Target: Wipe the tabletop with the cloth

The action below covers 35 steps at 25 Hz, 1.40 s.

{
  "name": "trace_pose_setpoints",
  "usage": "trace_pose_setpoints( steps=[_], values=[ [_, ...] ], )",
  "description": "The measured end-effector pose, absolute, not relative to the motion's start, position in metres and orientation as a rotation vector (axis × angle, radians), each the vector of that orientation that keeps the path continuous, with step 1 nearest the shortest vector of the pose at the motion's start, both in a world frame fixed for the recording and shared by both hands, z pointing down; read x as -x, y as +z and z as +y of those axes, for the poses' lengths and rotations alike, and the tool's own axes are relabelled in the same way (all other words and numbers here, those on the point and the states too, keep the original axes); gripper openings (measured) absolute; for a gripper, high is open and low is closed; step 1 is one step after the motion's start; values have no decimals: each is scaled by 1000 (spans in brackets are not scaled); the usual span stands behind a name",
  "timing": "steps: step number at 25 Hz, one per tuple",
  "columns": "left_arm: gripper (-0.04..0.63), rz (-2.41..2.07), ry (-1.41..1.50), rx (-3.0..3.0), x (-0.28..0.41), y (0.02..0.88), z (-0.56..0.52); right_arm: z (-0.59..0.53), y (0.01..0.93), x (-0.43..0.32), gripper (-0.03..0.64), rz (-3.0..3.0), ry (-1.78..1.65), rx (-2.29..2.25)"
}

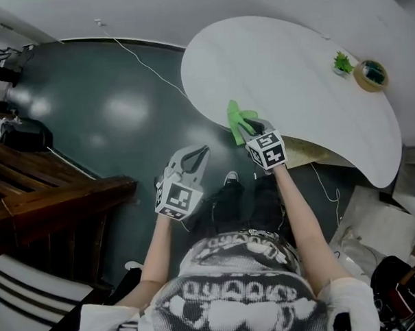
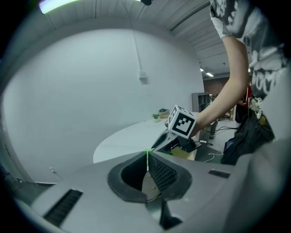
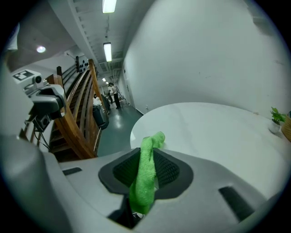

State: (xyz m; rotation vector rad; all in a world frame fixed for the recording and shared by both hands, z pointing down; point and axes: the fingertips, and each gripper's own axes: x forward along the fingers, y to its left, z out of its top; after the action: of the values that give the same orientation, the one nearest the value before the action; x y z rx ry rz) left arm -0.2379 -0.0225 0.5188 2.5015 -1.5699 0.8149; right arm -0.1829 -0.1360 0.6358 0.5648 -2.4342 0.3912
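Two grippers are in play, one cloth, one white tabletop (image 1: pixel 293 75). On the far right of the tabletop stand one small green plant (image 1: pixel 342 63) and one round tan-rimmed container (image 1: pixel 370 75), just beside each other. One wooden staircase (image 1: pixel 51 195) stands at the left over the dark floor (image 1: pixel 115 97).

The right gripper (image 1: pixel 248 127) is at the near-left edge of the tabletop with its jaws pinching the green cloth (image 1: pixel 237 117). In the right gripper view the cloth runs as one bunched strip between the two ribbed pads. Its upper end pokes out past the jaw tips toward the table, and its lower end hangs back into the gripper's body. In the head view the free end lies over the table's rim, just left of and beyond the jaw tips. Whether it touches the surface cannot be told.

The left gripper (image 1: pixel 195 157) is held over the floor, near and to the left of the right one, well apart from the tabletop. Its jaws are pressed together at the tips with nothing between them; only a thin sliver of green shows through the slit.
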Motion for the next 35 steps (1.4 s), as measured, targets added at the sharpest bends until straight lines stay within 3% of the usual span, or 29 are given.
trace_pose_setpoints(
  steps=[12, 35],
  values=[
    [8, -1437, 790, -2597, 191, 526, -28, -151, 656, 73, 84, -2291, 439, -780],
    [8, -1224, 791, -2804, -60, 498, -24, -131, 643, -337, 84, -2022, 609, -1359]
  ],
)
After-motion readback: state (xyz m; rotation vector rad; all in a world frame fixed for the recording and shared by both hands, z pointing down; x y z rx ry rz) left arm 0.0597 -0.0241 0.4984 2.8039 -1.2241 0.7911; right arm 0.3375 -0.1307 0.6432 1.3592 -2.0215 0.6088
